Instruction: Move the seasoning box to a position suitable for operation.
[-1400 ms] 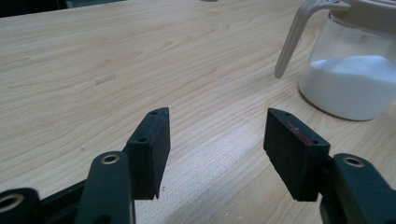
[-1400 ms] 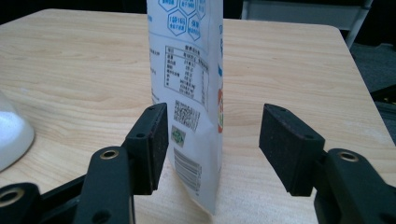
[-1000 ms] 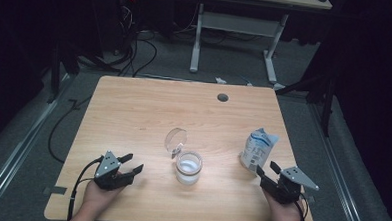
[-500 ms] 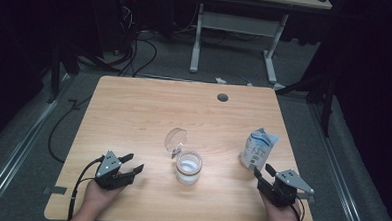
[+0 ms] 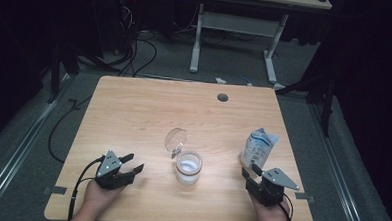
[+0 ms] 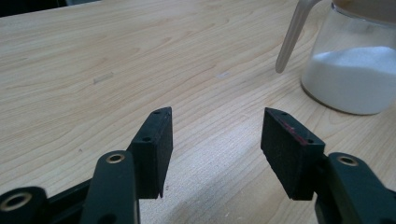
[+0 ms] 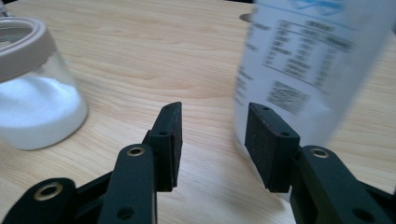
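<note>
Both claws stand parted and hold nothing: the left gripper [image 5: 130, 167] by the table's [image 5: 134, 113] near-left edge, the right gripper [image 5: 248, 174] just short of the white pouch [image 5: 258, 148] near its right edge. Printed text on the pouch shows in the right gripper view. White powder fills the open-lidded glass jar [image 5: 188, 167] mid-table.
</note>
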The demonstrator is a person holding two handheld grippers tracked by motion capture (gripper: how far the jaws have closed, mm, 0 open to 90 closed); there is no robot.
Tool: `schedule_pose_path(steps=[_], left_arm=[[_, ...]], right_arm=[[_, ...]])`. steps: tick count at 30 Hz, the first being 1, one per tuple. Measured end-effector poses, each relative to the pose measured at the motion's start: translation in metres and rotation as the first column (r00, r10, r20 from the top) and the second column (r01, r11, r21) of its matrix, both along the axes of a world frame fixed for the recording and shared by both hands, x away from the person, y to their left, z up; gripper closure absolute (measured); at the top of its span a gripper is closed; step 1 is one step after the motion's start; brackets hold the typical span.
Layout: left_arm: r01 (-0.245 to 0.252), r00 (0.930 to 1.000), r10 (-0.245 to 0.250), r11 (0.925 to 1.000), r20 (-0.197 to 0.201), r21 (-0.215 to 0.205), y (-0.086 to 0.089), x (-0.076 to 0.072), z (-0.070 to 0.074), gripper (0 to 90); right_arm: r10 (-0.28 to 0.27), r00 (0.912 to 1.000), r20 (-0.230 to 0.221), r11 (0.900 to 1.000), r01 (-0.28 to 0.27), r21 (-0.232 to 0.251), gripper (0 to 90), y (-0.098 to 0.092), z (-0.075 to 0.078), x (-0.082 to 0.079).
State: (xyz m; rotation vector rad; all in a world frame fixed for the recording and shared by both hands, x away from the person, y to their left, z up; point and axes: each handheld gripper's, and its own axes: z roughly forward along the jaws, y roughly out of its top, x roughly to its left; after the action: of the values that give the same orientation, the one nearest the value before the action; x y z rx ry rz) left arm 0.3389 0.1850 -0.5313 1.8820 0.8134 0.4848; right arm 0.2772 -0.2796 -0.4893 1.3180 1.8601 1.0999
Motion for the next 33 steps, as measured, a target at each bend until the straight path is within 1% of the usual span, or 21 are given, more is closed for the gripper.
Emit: schedule_pose_path(steps=[1, 2, 3, 4, 5, 6, 7, 8, 10, 12, 13, 14, 15, 19, 21, 23, 25, 28, 33], left_arm=[[-0.001, 1.0000, 0.001, 1.0000, 0.002, -0.001, 0.000, 0.000, 0.000, 44.0], [0.000, 1.0000, 0.000, 1.0000, 0.003, -0.001, 0.000, 0.000, 0.000, 44.0], [-0.001, 1.0000, 0.001, 1.0000, 0.006, -0.002, 0.001, -0.001, 0.000, 44.0], [-0.001, 1.0000, 0.001, 1.0000, 0.006, -0.002, 0.001, -0.001, 0.000, 43.9], [-0.006, 0.9999, 0.006, 1.0000, 0.010, -0.005, 0.001, -0.002, 0.000, 43.9], [-0.006, 0.9999, 0.006, 1.0000, 0.010, -0.005, 0.001, -0.002, 0.000, 43.9], [-0.009, 0.9999, 0.009, 0.9999, 0.010, -0.006, 0.001, -0.002, 0.000, 43.9], [-0.012, 0.9999, 0.012, 0.9999, 0.007, -0.007, 0.001, -0.001, 0.000, 43.9], [-0.017, 0.9998, 0.017, 0.9998, 0.004, -0.007, 0.001, -0.001, 0.000, 43.9], [-0.020, 0.9998, 0.020, 0.9998, 0.006, -0.003, 0.001, -0.001, 0.000, 43.9], [-0.022, 0.9997, 0.022, 0.9998, 0.008, -0.003, 0.001, -0.002, 0.000, 44.2], [-0.026, 0.9996, 0.026, 0.9997, 0.009, -0.001, 0.001, -0.002, 0.000, 44.2], [-0.030, 0.9995, 0.030, 0.9995, 0.007, 0.001, 0.001, -0.002, 0.000, 44.3], [-0.037, 0.9992, 0.037, 0.9993, 0.011, -0.007, 0.002, -0.002, 0.000, 44.7], [-0.042, 0.9990, 0.042, 0.9990, 0.014, -0.018, 0.004, -0.003, 0.001, 45.1], [-0.049, 0.9987, 0.050, 0.9983, 0.009, -0.031, 0.005, -0.002, 0.001, 45.2], [-0.051, 0.9987, 0.052, 0.9982, 0.003, -0.032, 0.006, -0.001, 0.001, 45.7], [-0.047, 0.9989, 0.048, 0.9986, 0.005, -0.025, 0.005, -0.002, 0.001, 45.7], [-0.030, 0.9994, 0.030, 0.9995, 0.016, 0.004, 0.001, -0.003, 0.000, 45.0]], right_arm=[[0.026, 0.9996, -0.011, 1.000, -0.026, -0.011, 57.6, 0.010, 0.000, 0.005], [0.026, 0.9996, -0.011, 1.000, -0.026, -0.011, 57.6, 0.010, 0.000, 0.005], [0.049, 0.9987, -0.014, 0.998, -0.049, -0.030, 59.0, 0.020, 0.002, 0.010], [0.049, 0.9987, -0.014, 0.998, -0.049, -0.030, 59.0, 0.020, 0.002, 0.010], [0.056, 0.9984, -0.007, 0.998, -0.056, -0.037, 60.7, 0.028, 0.003, 0.014], [0.056, 0.9984, -0.007, 0.998, -0.056, -0.037, 60.7, 0.028, 0.003, 0.014], [0.066, 0.9978, 0.003, 0.998, -0.066, -0.023, 62.2, 0.034, 0.002, 0.016], [0.066, 0.9978, 0.003, 0.998, -0.066, -0.023, 62.2, 0.034, 0.002, 0.016], [0.075, 0.9970, 0.016, 0.997, -0.075, -0.011, 64.2, 0.037, -0.003, 0.015], [0.090, 0.9960, 0.002, 0.996, -0.090, -0.014, 64.3, 0.040, -0.009, 0.018], [0.099, 0.9951, -0.002, 0.995, -0.099, -0.007, 64.8, 0.043, -0.012, 0.021], [0.099, 0.9951, -0.002, 0.995, -0.099, -0.007, 64.8, 0.043, -0.012, 0.021], [0.105, 0.9945, 0.001, 0.994, -0.105, 0.010, 64.8, 0.045, -0.013, 0.024], [0.118, 0.9930, 0.006, 0.993, -0.118, 0.007, 65.0, 0.049, -0.014, 0.027], [0.124, 0.9923, 0.003, 0.992, -0.124, 0.005, 65.2, 0.050, -0.015, 0.028], [0.122, 0.9926, -0.002, 0.993, -0.122, 0.008, 65.4, 0.050, -0.017, 0.028], [0.128, 0.9917, -0.010, 0.992, -0.128, 0.011, 66.2, 0.050, -0.019, 0.027], [0.132, 0.9911, -0.016, 0.991, -0.132, 0.009, 66.2, 0.051, -0.021, 0.026], [0.155, 0.9876, -0.025, 0.988, -0.156, -0.019, 66.1, 0.056, -0.024, 0.023]])
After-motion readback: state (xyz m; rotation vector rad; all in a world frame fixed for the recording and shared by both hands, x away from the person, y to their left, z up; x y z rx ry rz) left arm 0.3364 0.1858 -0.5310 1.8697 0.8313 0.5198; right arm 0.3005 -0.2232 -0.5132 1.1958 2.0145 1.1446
